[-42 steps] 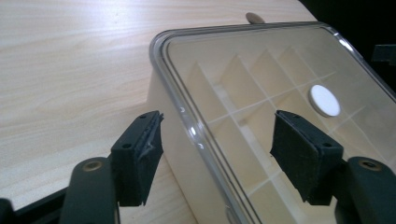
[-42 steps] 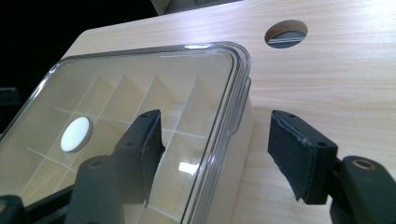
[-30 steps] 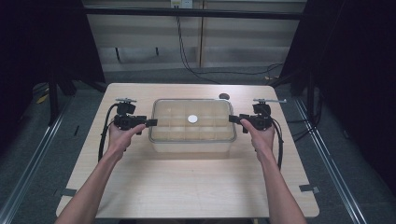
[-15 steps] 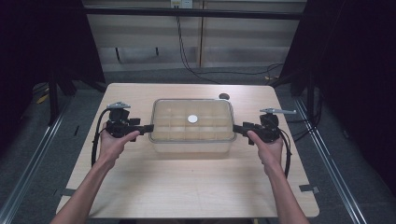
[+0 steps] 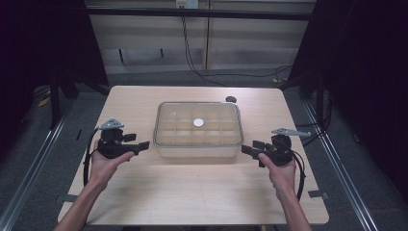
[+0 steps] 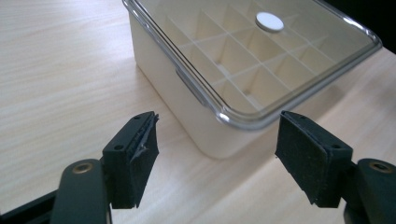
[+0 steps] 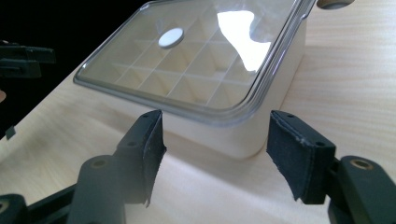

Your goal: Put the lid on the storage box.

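Standing near the middle of the table (image 5: 144,197), the lidded box (image 5: 197,139) has a clear lid (image 5: 198,123) with a small white disc (image 5: 198,123) at its centre and a grid of compartments visible beneath. The left gripper (image 5: 143,145) is just off the box's near-left corner and the right gripper (image 5: 246,149) just off its near-right corner; neither touches it. Both have just been opening: the left gripper's jaws first spread and then eased in slightly, the right's widened, and nothing lies between either pair. In the left gripper view, the left gripper (image 6: 215,154) frames the box's corner between its pads, with the lid's rim above them; the right gripper view shows the same for the right gripper (image 7: 215,151).

The step in hand looks like squaring up to the box from both sides. To do it well, each hand should probably come in level, aiming its pads at the lid's protruding rim or the short recess under the side rim, not the rounded corner, where a grip would likely slip. Closing both sides together should keep the box from skating across the smooth wood.
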Available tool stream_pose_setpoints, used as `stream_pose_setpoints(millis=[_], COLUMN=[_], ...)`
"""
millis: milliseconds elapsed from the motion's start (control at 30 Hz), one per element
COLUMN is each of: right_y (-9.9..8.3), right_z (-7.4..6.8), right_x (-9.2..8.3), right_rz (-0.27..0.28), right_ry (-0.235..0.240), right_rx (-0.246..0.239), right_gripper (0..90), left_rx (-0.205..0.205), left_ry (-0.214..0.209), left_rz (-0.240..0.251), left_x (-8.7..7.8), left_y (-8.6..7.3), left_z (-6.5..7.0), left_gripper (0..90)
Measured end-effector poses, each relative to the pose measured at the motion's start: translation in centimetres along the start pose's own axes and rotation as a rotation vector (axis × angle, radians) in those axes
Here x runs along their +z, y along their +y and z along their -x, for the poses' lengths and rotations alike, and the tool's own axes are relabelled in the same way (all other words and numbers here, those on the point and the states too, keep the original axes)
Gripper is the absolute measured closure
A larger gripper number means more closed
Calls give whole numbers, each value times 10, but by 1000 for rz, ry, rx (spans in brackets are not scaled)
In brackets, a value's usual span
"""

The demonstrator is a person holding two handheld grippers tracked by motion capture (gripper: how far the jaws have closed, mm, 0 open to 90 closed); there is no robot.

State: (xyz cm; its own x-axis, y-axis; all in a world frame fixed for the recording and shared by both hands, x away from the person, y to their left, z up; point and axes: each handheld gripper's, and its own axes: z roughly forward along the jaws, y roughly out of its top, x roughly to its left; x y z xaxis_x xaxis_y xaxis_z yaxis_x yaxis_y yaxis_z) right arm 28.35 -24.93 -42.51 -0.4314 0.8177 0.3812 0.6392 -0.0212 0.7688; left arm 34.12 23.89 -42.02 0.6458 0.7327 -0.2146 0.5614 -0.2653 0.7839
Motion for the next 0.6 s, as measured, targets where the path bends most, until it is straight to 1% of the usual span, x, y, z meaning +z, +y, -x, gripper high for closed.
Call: stream_pose_setpoints(millis=[33,67,100,133,167,200,233,267,300,333,367,400,467,500,533,567,600], right_y=[-5,-5,-10,-11,-11,-14,-19,-19,-24,-26,-29,-32,-38,-42,-42,-49,-49], right_z=[-3,-3,-6,-7,-7,-9,-11,-11,-14,-14,-14,-14,-13,-13,-13,-13,-13], right_x=[-3,-3,-8,-10,-10,-13,-17,-17,-21,-22,-24,-26,-29,-31,-31,-36,-36], right_rz=[-6,-6,-7,-4,-4,-1,0,0,-4,-1,0,1,-6,-3,-3,-3,-3], right_ry=[1,1,-3,-2,-2,-7,-6,-6,-10,-12,-11,-12,-8,-8,-8,-13,-13], right_rx=[-7,-7,-17,-14,-14,-16,-16,-16,-10,-11,-4,0,15,22,22,28,28], right_gripper=[325,325,320,305,305,288,287,287,263,263,257,245,241,235,235,229,229], left_rx=[13,5,43,43,67,72,70,65,53,53,50,47,29,29,29,22,28], left_ry=[1,-2,29,29,32,27,24,24,11,11,16,16,5,16,16,25,28], left_rz=[-8,-3,-16,-16,-28,-27,-23,-15,-16,-16,-23,-27,-27,-27,-27,-18,-27], left_x=[-4,-6,-10,-10,-14,-16,-20,-23,-27,-27,-31,-34,-38,-39,-39,-42,-44], left_y=[-3,-6,-12,-12,-16,-19,-24,-28,-36,-36,-44,-49,-55,-58,-58,-61,-64], left_z=[2,4,9,9,12,13,15,16,17,17,18,18,18,19,19,20,20], left_gripper=[292,292,284,277,277,275,278,278,283,283,283,283,278,277,277,281,281])
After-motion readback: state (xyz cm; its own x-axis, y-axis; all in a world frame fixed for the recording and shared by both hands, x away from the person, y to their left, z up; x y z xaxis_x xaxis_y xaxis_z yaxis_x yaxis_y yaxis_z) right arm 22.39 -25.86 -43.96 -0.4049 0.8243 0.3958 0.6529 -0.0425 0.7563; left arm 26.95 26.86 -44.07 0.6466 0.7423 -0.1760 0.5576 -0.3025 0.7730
